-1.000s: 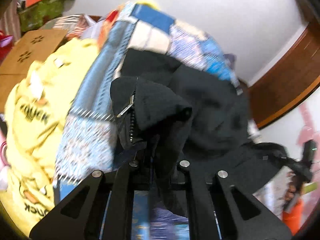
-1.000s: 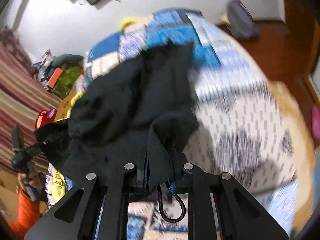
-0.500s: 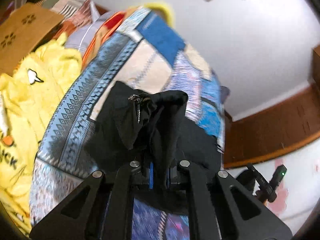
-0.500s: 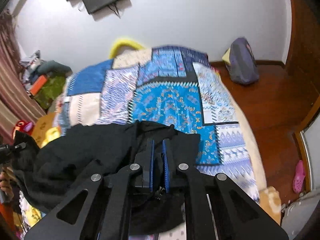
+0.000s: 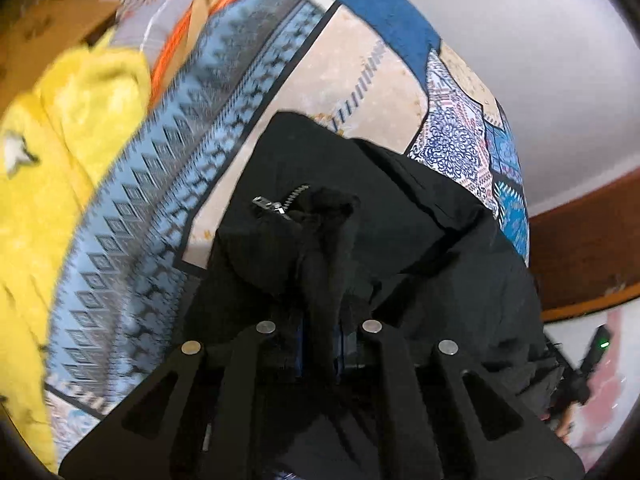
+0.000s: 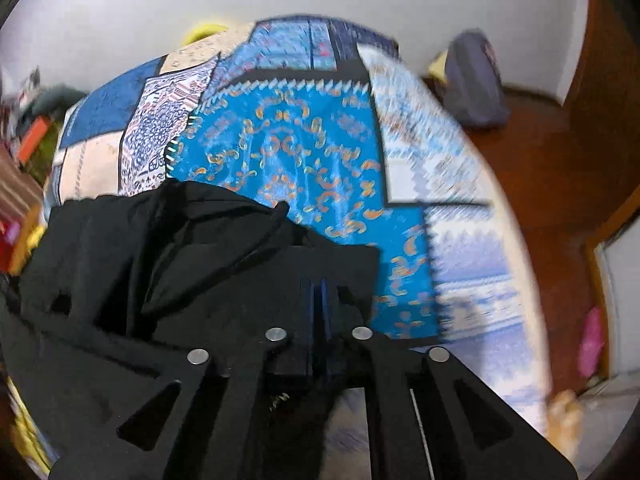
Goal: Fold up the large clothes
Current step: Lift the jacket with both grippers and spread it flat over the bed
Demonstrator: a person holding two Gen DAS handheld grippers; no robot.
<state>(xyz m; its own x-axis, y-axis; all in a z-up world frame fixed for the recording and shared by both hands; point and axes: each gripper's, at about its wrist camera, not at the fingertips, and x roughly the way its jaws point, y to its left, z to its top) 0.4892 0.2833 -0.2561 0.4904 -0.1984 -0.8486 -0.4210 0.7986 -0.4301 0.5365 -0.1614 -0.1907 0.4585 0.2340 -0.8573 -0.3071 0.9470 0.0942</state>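
1. I count one black jacket [image 5: 400, 216], spread on the bed [image 6: 304, 152] under its patchwork quilt; it fills the lower middle of my left view and runs off toward 4 o'clock.
2. One zipper [image 5: 280, 200] shows on a bunched fold of it, at about 12 o'clock from my left gripper [image 5: 320, 344].
3. My left fingers are clamped narrow on a twist of the jacket's cloth that rises between them.
4. My right gripper [image 6: 318, 320] has its two fingers pressed together with almost no gap, over the jacket's edge at the lower middle of that view; whether cloth is pinched there I cannot tell.
5. One yellow garment [image 5: 52, 184] lies beside the quilt at 9 o'clock in the left view.
6. One grey backpack [image 6: 476, 80] sits on the wooden floor at 2 o'clock in the right view.
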